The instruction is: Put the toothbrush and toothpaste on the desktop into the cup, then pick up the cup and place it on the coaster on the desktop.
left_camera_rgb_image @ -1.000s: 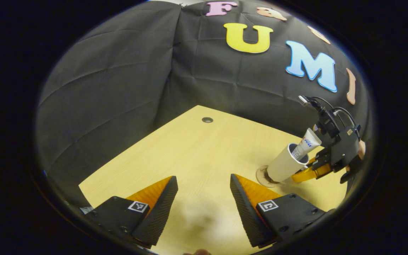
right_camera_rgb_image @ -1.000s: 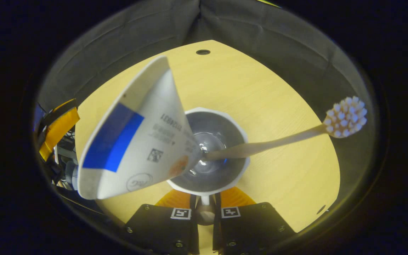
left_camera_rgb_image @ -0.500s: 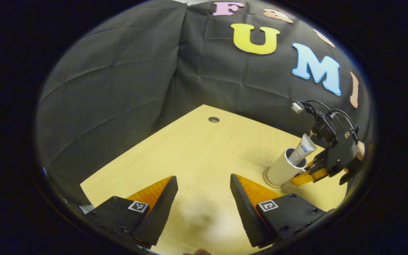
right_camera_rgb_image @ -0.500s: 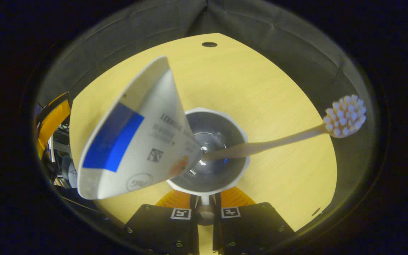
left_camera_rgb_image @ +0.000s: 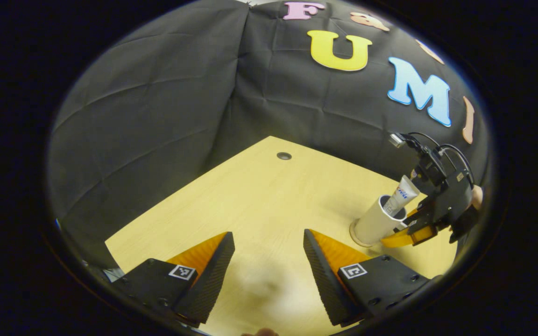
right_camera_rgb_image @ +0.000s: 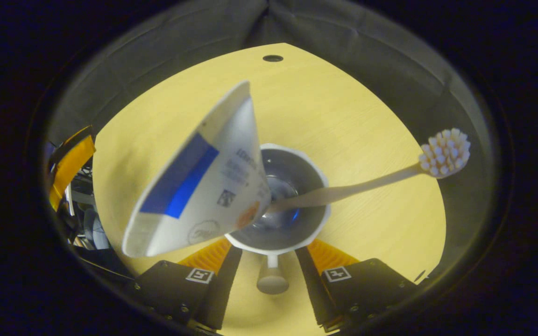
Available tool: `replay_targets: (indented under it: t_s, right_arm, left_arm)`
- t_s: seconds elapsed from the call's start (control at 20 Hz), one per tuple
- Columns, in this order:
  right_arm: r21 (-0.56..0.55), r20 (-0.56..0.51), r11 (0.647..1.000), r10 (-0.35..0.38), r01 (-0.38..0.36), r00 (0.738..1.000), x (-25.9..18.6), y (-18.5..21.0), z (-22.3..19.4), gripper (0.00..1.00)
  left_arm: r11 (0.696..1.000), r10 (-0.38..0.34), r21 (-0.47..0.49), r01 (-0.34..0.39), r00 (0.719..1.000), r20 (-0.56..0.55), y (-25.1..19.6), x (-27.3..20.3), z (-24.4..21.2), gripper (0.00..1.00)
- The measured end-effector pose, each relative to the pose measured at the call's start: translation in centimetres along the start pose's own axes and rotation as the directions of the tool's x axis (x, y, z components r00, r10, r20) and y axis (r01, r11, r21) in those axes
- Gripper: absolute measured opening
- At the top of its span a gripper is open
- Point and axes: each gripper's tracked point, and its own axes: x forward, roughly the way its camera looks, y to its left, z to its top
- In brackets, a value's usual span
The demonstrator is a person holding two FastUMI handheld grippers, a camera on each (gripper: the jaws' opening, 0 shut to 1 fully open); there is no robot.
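A white cup (left_camera_rgb_image: pixel 372 225) stands upright at the right of the wooden desk, with a thin edge of the round coaster (left_camera_rgb_image: pixel 355 235) showing under its base. The toothpaste tube (left_camera_rgb_image: pixel 402 193) sticks out of the cup. In the right gripper view I look down into the cup (right_camera_rgb_image: pixel 297 154). The toothpaste tube (right_camera_rgb_image: pixel 199 196) leans left, and the toothbrush (right_camera_rgb_image: pixel 444 153) leans right with its bristle head up. My right gripper (right_camera_rgb_image: pixel 269 255) is open, its fingers apart on either side of the cup's handle (right_camera_rgb_image: pixel 272 281). My left gripper (left_camera_rgb_image: pixel 269 254) hangs open over bare desk, well left of the cup.
The wooden desk (left_camera_rgb_image: pixel 259 200) has a small round hole (left_camera_rgb_image: pixel 284 155) near its far corner. Black cloth walls close it in behind and to the left. The right gripper's body and cables (left_camera_rgb_image: pixel 442 196) stand just behind the cup. Part of the left gripper (right_camera_rgb_image: pixel 70 161) shows at the left edge.
The cup went from tilted above the coaster to standing on it. The right gripper, shut on the cup's handle before, has spread its fingers and let go. The left gripper stayed put.
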Motion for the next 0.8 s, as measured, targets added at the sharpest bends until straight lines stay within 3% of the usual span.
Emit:
replay_targets:
  t_s: [0.15, 0.5, 0.8]
  right_arm:
    - [0.005, 0.019, 1.0, 0.0, 0.0, 1.0, -1.3, 0.1, 0.6, 1.0]
    - [0.056, 0.083, 0.998, -0.019, 0.015, 0.996, -5.9, -0.3, -0.2, 0.99]
    - [0.158, 0.202, 0.984, -0.116, 0.084, 0.973, -12.5, -1.4, -2.2, 0.99]
  left_arm:
    - [1.0, -0.011, 0.006, 0.011, 1.0, 0.005, -0.2, 0.1, 0.0, 0.97]
    - [0.997, -0.069, 0.043, 0.068, 0.997, 0.028, -1.2, 0.0, 0.2, 0.96]
    - [0.981, -0.169, 0.112, 0.162, 0.983, 0.065, -4.1, -0.8, 1.5, 0.96]
